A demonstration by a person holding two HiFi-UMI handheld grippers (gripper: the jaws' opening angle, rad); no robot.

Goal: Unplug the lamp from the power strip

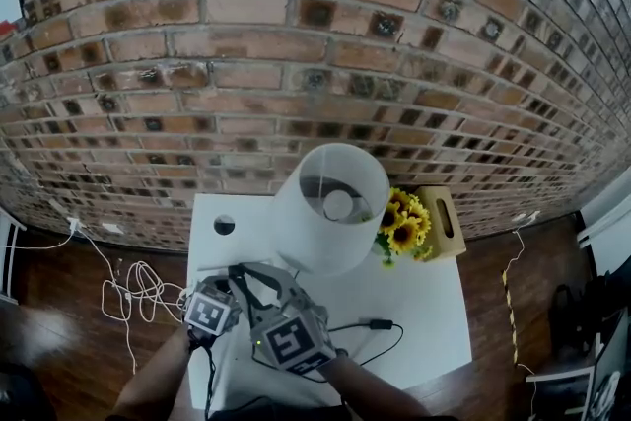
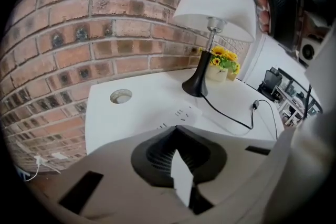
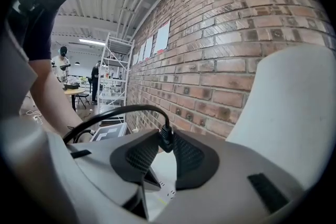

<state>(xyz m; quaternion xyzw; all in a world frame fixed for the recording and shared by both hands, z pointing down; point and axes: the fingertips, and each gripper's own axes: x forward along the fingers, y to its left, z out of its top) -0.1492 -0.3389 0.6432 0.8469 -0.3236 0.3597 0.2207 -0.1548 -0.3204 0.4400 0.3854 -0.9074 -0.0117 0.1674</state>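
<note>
Right gripper (image 3: 165, 148) clasps the black plug (image 3: 166, 139) at its jaw tips, above the white power strip (image 2: 181, 113); left gripper (image 2: 181, 170) clamps that strip's near end.

The white table (image 1: 434, 311) carries a lamp (image 1: 330, 207), boxed sunflowers (image 1: 404, 227), a black cord (image 1: 394, 346) and a power strip (image 2: 178, 113).

Head cam's up high, looking almost straight down on the white bench (image 1: 434, 311), the lamp (image 1: 330, 207) and the brick wall (image 1: 296, 35) behind it. Left gripper view sits low over the bench, facing across it toward the lamp and wall. Right gripper view points roughly level along the wall with the lampshade right up close, so all three share lamp and wall.
</note>
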